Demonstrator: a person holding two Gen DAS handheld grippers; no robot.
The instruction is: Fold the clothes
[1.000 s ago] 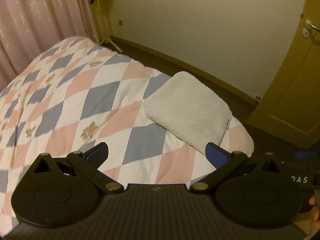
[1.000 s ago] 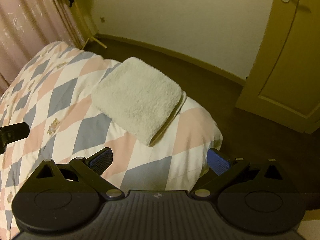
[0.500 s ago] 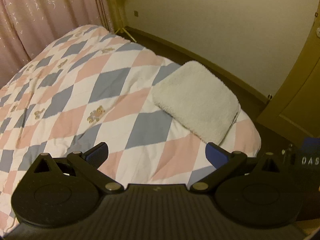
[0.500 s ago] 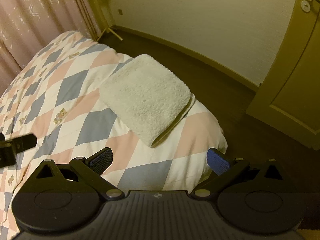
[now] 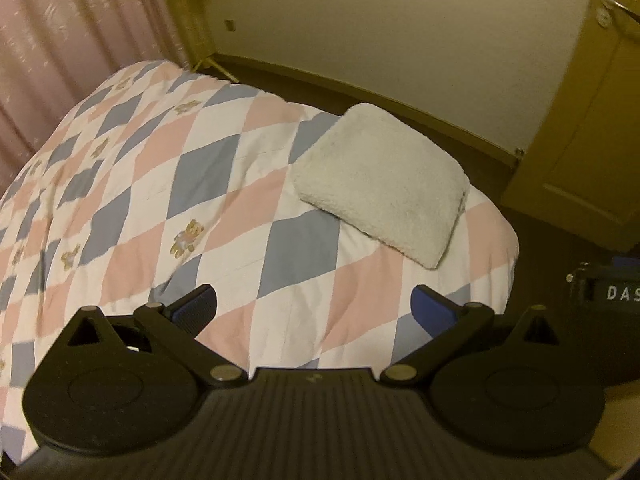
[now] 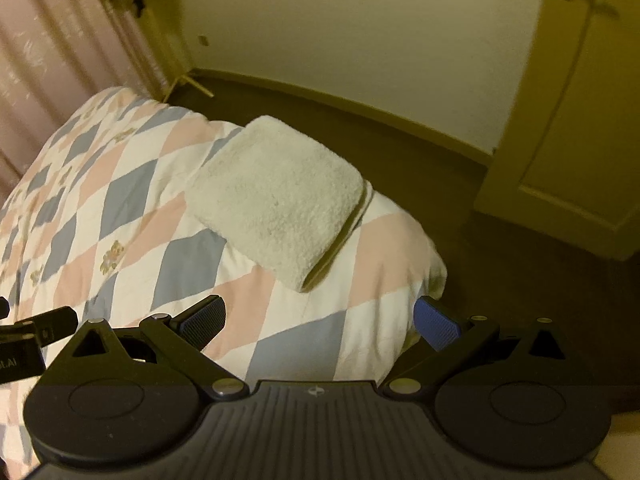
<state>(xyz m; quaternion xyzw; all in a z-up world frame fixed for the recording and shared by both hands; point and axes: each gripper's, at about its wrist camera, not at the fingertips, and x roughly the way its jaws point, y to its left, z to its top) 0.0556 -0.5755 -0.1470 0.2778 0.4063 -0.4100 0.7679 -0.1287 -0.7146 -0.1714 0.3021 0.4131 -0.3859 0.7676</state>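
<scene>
The folded white fleece (image 5: 384, 184) lies near the corner of the checked quilt (image 5: 224, 216), just short of the door (image 6: 576, 112). The left gripper (image 5: 314, 306) and right gripper (image 6: 320, 320) hover spread, holding nothing; pink curtains (image 5: 72, 40) hang behind.

We see a folded garment (image 6: 276, 200) of thick, nubbly cream fleece on a smooth, matt cotton-like quilt (image 6: 132, 208). We note matt black plastic on the right gripper (image 6: 320, 322), with ribbed blue finger pads (image 6: 436, 322).

Diamond-patterned quilt (image 5: 224, 184), pink curtain (image 5: 60, 40), door (image 6: 580, 120).
</scene>
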